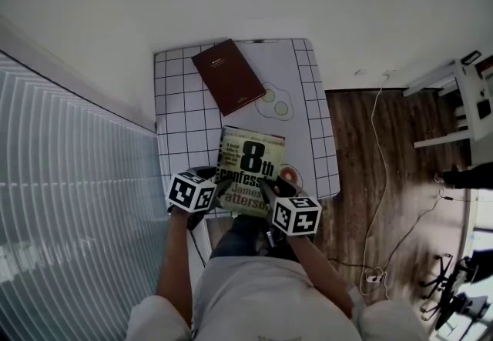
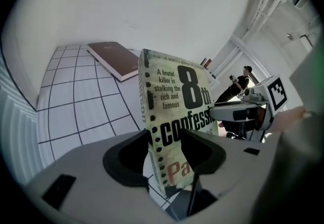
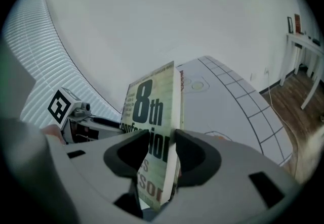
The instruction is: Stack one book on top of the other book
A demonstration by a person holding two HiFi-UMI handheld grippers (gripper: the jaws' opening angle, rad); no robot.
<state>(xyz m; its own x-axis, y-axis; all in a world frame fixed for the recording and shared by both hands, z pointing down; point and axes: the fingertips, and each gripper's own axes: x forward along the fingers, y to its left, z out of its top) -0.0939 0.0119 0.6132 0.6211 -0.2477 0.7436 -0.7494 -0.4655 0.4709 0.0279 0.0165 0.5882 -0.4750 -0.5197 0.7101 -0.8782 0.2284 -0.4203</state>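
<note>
A pale green paperback with "8th" in big black print is held near the table's front edge, between both grippers. My left gripper is shut on its lower left corner, pads on either side of the spine edge. My right gripper is shut on its lower right corner, and the cover stands upright between the jaws. A dark brown hardback lies flat and askew at the back of the table; in the left gripper view this brown book is beyond the paperback.
The small table wears a white cloth with a black grid and fried-egg drawings. A ribbed white panel runs along the left. Wooden floor with a trailing cable and white furniture lies to the right.
</note>
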